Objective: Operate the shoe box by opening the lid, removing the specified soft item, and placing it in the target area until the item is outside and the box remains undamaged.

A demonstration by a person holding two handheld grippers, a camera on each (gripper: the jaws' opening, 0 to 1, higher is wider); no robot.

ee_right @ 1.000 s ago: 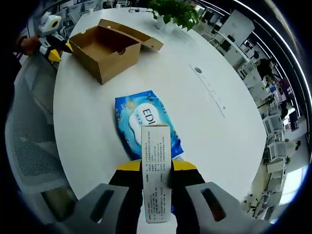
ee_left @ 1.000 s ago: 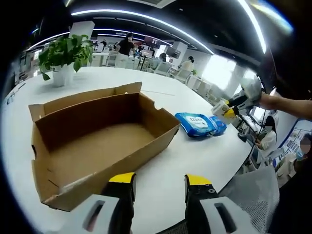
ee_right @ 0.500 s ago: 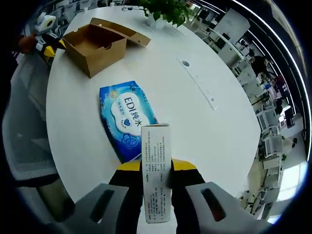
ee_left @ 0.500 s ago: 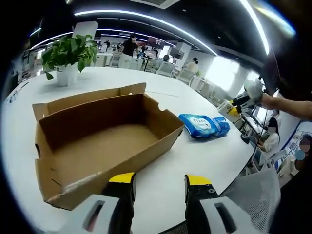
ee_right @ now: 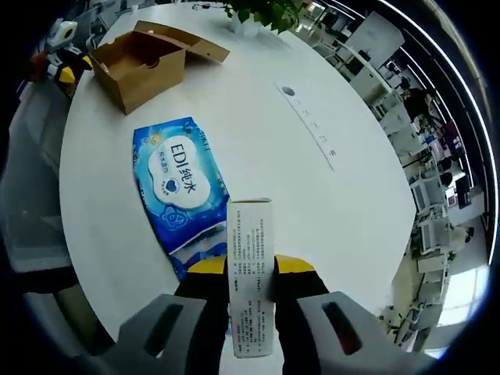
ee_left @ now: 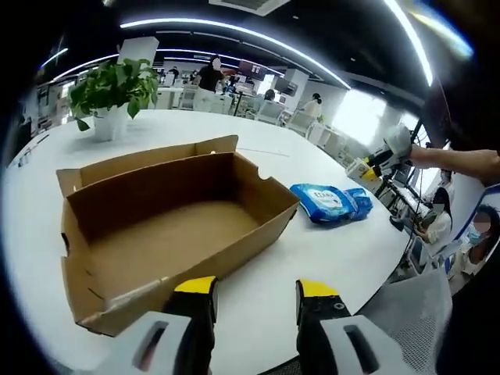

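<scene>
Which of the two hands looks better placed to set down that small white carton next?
Probably the right: its fingers are already clamped on the white carton, above the table beside the blue wipes pack. The left gripper holds nothing, near the open shoe box.

One shoe box (ee_left: 168,226), one wipes pack (ee_right: 176,190), one small carton (ee_right: 250,269), one potted plant (ee_left: 109,92).

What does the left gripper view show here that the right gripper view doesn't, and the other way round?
Left gripper view: the shoe box's bare inside, and the left gripper with jaws apart, holding nothing. Right gripper view: the printed face of the blue wipes pack, and the right gripper clamping a small white carton. Both show the box, the pack, the potted plant and the white table.
</scene>
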